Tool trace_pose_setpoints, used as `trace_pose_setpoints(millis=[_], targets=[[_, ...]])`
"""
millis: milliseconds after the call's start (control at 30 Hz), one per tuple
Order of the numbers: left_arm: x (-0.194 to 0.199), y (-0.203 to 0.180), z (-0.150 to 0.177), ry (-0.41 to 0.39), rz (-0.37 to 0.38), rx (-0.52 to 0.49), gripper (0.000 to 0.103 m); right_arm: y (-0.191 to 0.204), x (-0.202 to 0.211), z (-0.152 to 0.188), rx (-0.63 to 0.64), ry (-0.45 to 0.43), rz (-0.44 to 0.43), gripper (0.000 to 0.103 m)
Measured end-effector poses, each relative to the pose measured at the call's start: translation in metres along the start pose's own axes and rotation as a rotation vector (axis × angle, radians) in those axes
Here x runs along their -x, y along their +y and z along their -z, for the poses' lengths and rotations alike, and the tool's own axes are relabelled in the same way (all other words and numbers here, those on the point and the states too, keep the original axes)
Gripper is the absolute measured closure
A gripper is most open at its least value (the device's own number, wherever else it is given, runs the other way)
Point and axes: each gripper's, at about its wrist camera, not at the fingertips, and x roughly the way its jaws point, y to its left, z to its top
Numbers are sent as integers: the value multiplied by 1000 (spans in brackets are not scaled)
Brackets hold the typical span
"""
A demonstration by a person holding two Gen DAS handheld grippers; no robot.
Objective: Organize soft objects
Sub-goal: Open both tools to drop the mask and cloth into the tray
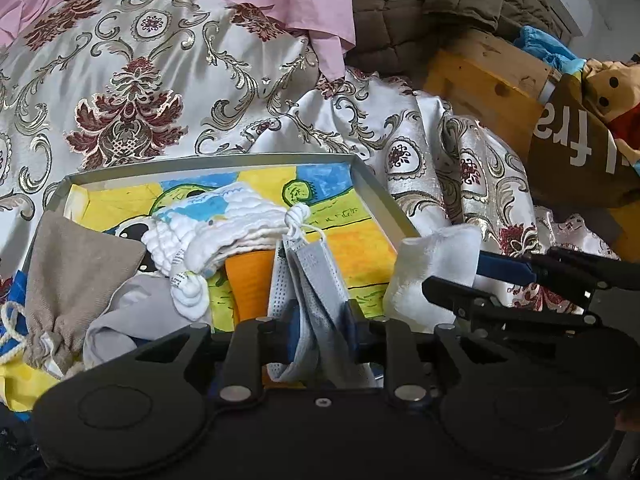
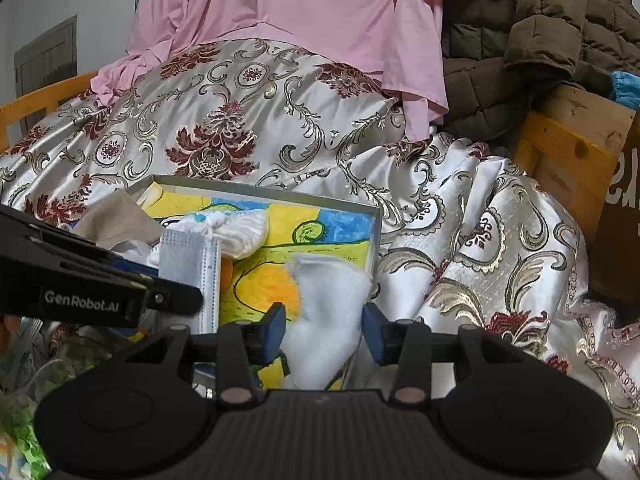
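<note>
Both grippers tilt downward over the box [image 1: 372, 196]. The left gripper [image 1: 320, 332] clamps the face mask [image 1: 316, 276]. The right gripper [image 2: 324, 332] stands apart around the white cloth [image 2: 324, 312].

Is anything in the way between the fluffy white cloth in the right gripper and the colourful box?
Nothing visible blocks it. The fluffy white cloth sits between the open pads of the right gripper, already over the near right corner of the box. The box floor beneath it looks bare.
</note>
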Motion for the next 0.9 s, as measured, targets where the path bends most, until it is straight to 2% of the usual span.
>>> trace_pose_setpoints(millis=[367,500,667,900], targets=[[13,8,0,-15,-17,26,60,7,7,-6,26,12,5,36],[25,14,-1,-36,-25,50,46,10,13,-9,40,14,10,31],[50,21,-1,-80,-34,80,36,15,31,-15,30,-11,13,20],[104,30,4,-175,-47,125,23,24,72,-27,-2,-75,13,11]])
